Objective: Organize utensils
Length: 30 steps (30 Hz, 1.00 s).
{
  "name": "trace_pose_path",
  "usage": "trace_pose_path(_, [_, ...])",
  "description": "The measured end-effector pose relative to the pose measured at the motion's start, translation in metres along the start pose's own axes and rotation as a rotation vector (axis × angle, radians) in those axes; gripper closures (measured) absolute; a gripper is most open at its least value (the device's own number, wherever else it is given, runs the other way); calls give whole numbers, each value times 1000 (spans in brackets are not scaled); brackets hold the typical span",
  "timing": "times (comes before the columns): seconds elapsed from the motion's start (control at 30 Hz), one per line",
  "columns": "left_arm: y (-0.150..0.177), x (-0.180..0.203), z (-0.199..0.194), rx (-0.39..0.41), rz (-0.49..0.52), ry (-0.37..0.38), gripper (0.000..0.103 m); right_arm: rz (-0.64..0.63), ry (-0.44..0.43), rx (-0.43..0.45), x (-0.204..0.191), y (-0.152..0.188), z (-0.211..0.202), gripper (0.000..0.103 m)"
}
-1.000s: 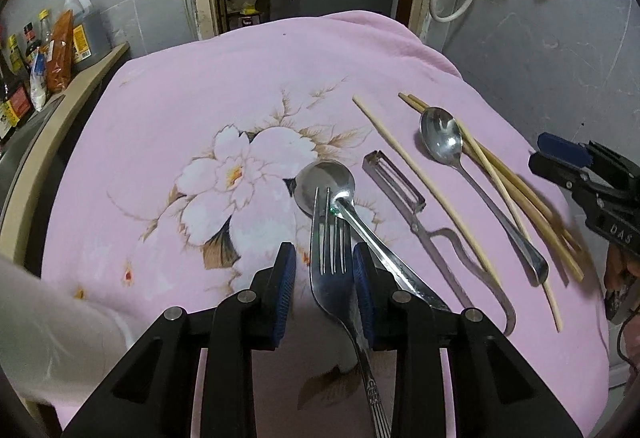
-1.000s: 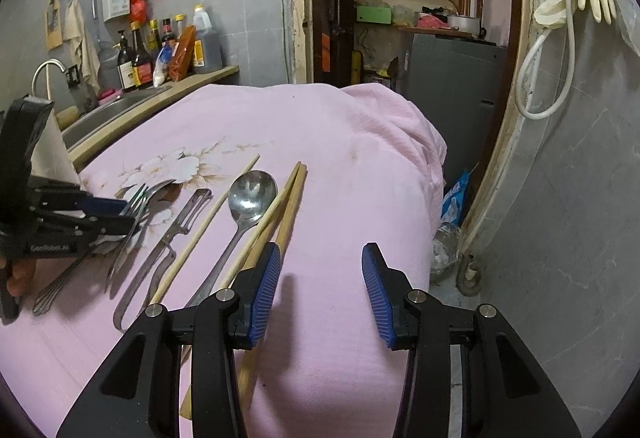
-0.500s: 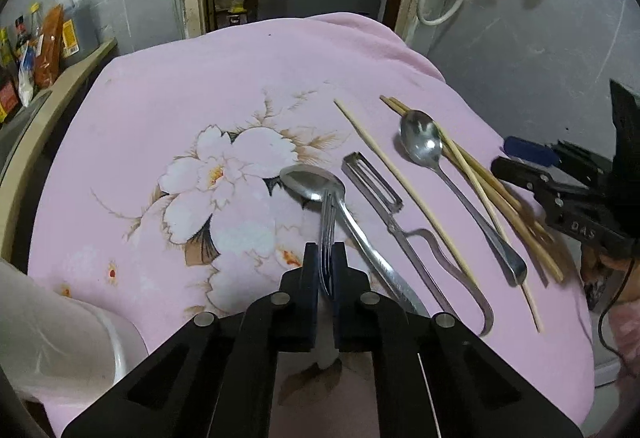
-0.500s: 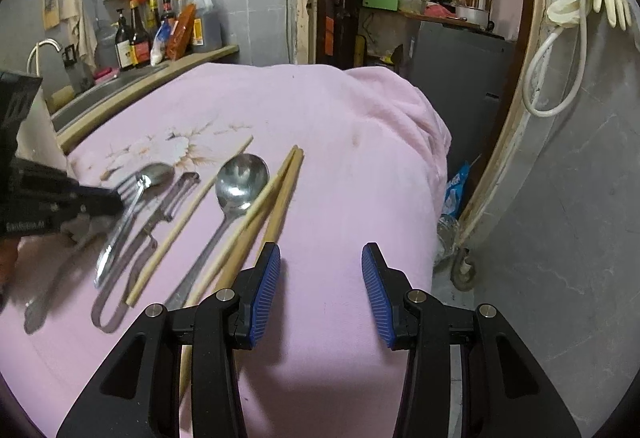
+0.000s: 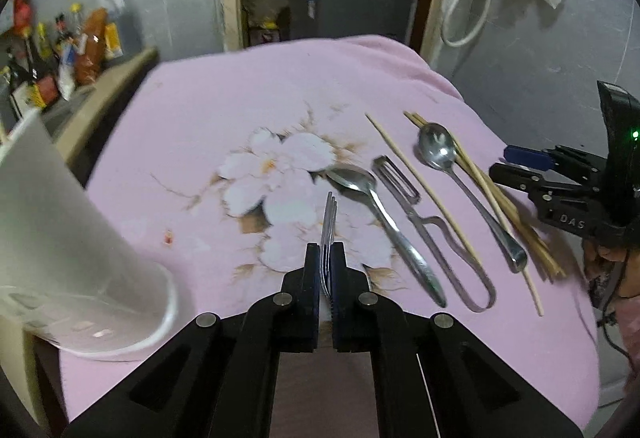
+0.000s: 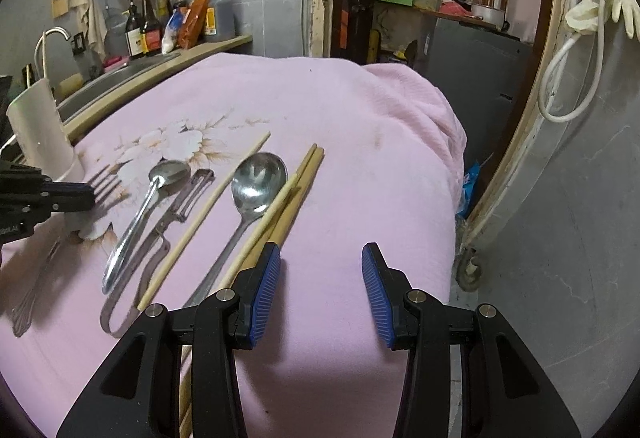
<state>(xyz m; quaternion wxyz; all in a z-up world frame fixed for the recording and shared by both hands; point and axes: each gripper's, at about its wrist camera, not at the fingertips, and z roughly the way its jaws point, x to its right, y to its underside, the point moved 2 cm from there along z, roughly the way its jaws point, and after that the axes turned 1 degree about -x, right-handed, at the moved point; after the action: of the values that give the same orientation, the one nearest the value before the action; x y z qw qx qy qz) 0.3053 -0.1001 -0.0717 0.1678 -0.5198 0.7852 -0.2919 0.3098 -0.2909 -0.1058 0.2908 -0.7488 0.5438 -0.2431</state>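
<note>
A white cup (image 5: pixel 80 246) is seen at the far left of the pink cloth (image 5: pixel 224 106), and just right of it a fork (image 5: pixel 329 222) is clamped edge-on between the closed fingers of the left gripper (image 5: pixel 327 270), its tines raised off the cloth. Further right a small spoon (image 5: pixel 376 214), a peeler (image 5: pixel 424 226), a single chopstick (image 5: pixel 436 198), a large spoon (image 5: pixel 460 178) and a bundle of chopsticks (image 5: pixel 504 198) are laid side by side. At the far right, the fingers of the right gripper (image 6: pixel 320 278) are held partly open with nothing between them.
</note>
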Motion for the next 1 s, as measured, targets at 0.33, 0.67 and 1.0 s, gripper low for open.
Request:
trace_pose_path(0.33, [0,3,12,0,-2,37,101,-31,17,-34,-9,-11,10,63])
trace_pose_path(0.67, [-1,-2,11,2,-29,80,101,-36,31,-119,-9,-23,37,64])
trace_pose_path(1.0, [-4,3,17,-43,-8,85,101,7,7,-216,1,-45,60,67])
